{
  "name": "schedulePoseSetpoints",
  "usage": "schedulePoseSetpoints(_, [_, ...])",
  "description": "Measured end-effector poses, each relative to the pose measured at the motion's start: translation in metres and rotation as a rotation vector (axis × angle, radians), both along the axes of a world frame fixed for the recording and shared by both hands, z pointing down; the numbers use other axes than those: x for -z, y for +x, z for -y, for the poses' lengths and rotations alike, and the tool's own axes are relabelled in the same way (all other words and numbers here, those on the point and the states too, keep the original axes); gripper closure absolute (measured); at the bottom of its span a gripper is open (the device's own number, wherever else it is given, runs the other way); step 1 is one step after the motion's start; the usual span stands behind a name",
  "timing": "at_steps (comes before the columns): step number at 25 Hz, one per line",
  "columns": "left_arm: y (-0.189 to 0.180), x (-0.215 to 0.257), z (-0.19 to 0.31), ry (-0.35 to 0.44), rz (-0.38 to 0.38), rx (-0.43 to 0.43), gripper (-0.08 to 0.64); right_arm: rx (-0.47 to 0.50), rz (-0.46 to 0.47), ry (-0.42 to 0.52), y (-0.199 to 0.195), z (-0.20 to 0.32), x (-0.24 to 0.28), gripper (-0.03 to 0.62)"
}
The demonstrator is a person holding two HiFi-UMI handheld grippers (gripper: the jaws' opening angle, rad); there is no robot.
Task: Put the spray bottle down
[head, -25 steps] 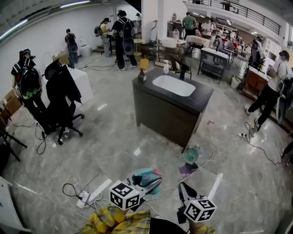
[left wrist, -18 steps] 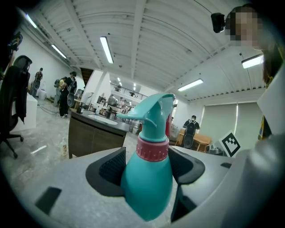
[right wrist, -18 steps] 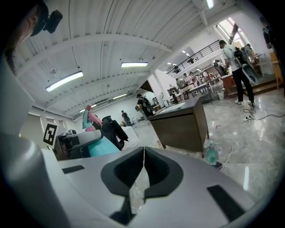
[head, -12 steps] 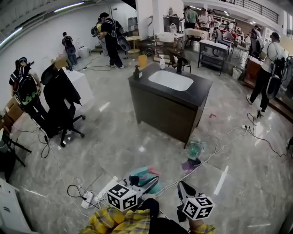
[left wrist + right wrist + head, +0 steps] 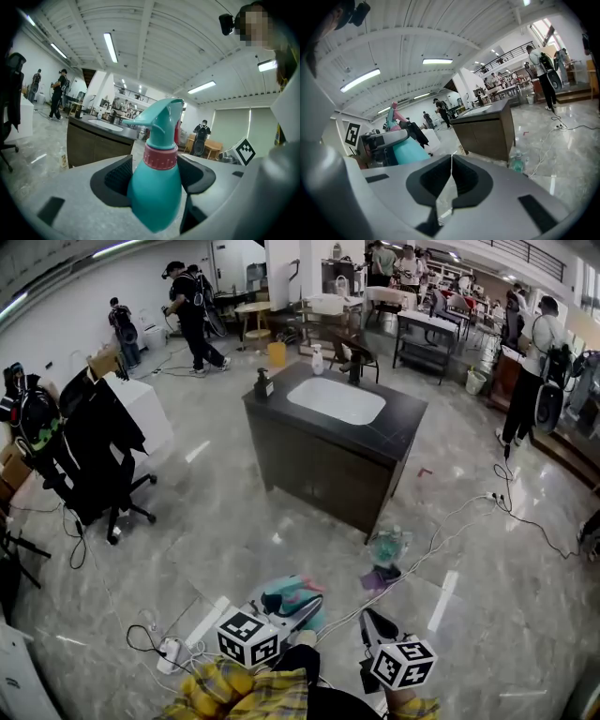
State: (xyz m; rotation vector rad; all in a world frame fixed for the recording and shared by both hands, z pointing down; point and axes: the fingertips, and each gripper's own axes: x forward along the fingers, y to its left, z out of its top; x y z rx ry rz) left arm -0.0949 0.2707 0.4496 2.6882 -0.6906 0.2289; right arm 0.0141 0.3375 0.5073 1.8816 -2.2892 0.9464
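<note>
Left claw (image 5: 155,169) around spray bottle (image 5: 158,125)

Glossy floor (image 5: 234,521), smooth plastic bottle (image 5: 154,199)
The floor looks like polished, veined stone; the bottle is teal with a ribbed pink collar (image 5: 160,157); the left gripper (image 5: 154,175) is matt grey, its pads (image 5: 118,177) black and ribbed.

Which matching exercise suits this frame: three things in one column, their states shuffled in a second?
Things:
1. spray bottle
2. right tool
3. sink cabinet

States:
A. shut on nothing
B. dark, standing straight ahead
C. clamped in the left tool

Pairs: 1-C, 2-A, 3-B.
</note>
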Motion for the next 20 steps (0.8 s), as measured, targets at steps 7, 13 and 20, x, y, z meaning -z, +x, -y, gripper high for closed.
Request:
schedulePoseSetpoints(7, [-0.001,-0.008,0.061,-0.036,0.001,-0.003,0.276,0.008,0.012,-0.044,-0.007,0.062,-0.008,0.584])
schedulePoseSetpoints(13, [-0.009,-0.011,0.123,-0.048,-0.014,-0.022,0.276,0.007,-0.015,-0.062,-0.014,0.124,-0.005,0.586])
schedulePoseSetpoints(20, [-0.024,-0.018,0.176,-0.042,-0.024,-0.023,0.276,-0.028,-0.066,-0.055,-0.022,0.172,-0.004,0.584])
